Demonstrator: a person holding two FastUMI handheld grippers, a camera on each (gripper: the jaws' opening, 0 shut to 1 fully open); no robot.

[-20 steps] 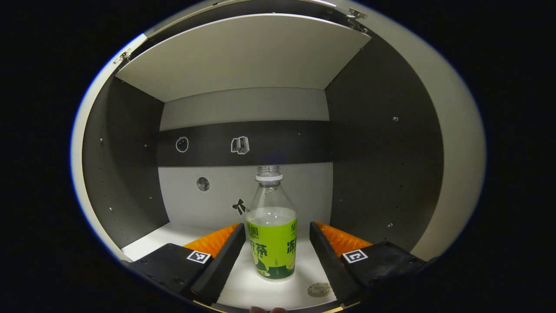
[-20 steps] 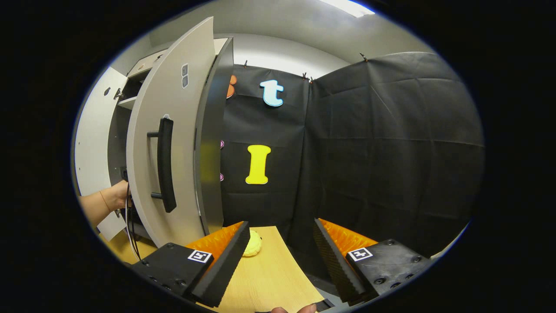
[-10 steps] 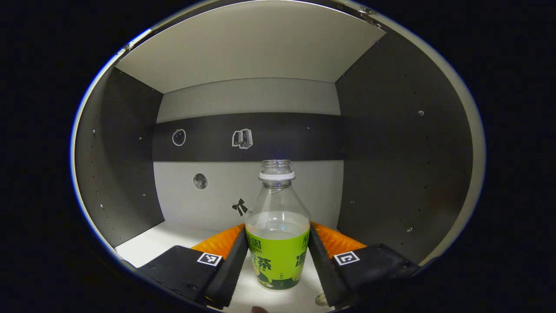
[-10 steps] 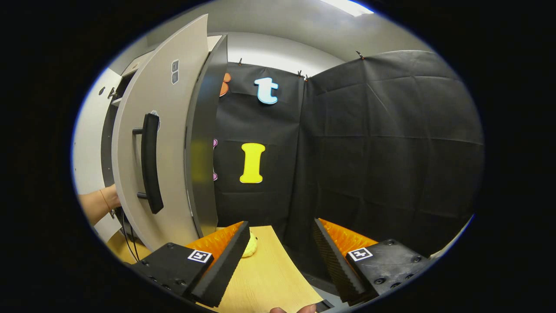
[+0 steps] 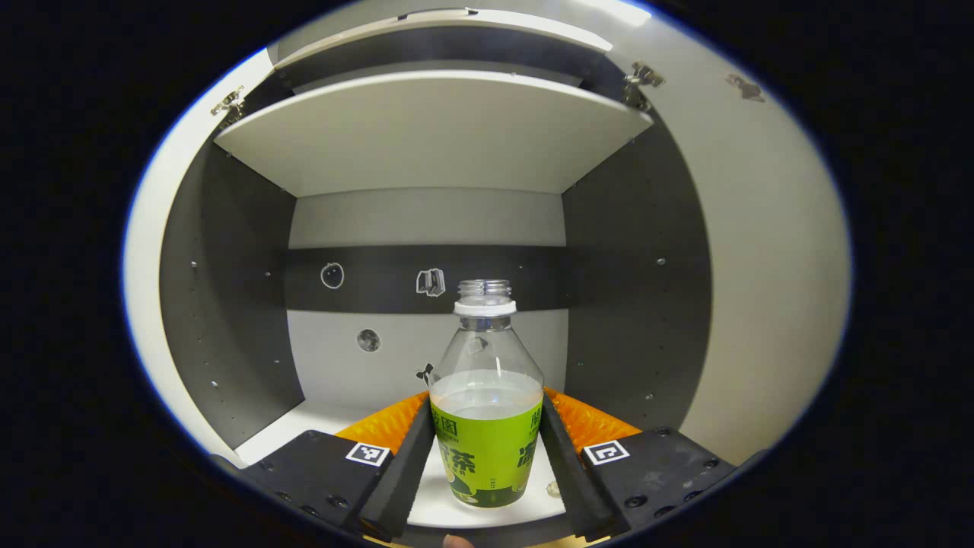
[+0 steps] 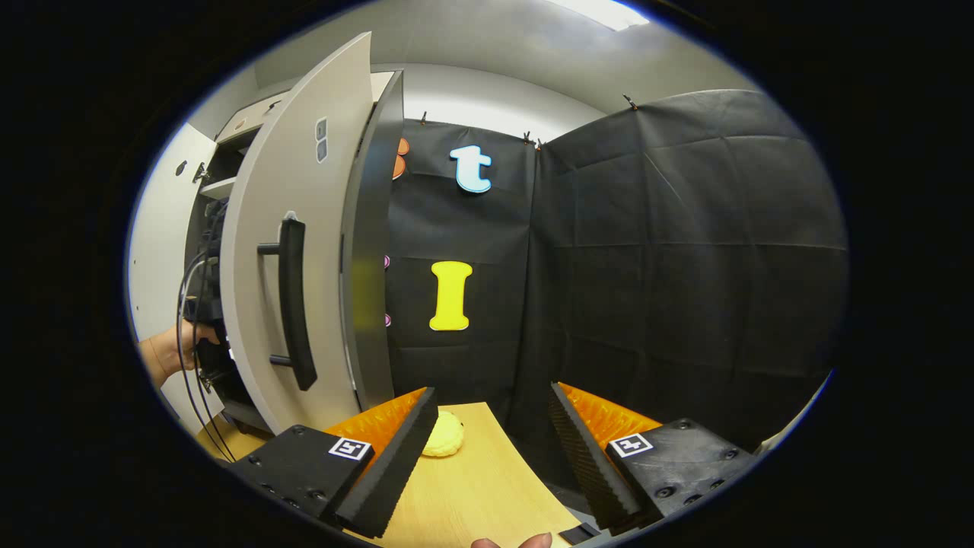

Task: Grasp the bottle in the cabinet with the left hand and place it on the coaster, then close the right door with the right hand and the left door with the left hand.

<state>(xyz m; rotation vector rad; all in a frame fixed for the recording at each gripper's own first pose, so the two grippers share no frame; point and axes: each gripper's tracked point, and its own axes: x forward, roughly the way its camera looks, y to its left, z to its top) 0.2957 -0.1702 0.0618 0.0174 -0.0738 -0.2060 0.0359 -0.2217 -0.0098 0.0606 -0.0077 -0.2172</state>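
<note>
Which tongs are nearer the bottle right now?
Left. The left tongs are shut on the bottle inside the cabinet. The right tongs hang open over the wooden table, outside the open right door.

Bottle (image 5: 485, 426) flanks hidden behind both fingers of left gripper (image 5: 487, 476); base contact with shelf unclear. Small round thing (image 5: 552, 489) by bottle half hidden, unidentifiable. In right gripper view: hand (image 6: 163, 354) mostly behind right door (image 6: 293, 251); yellow object (image 6: 444, 438) partly behind finger, unidentifiable.
</note>
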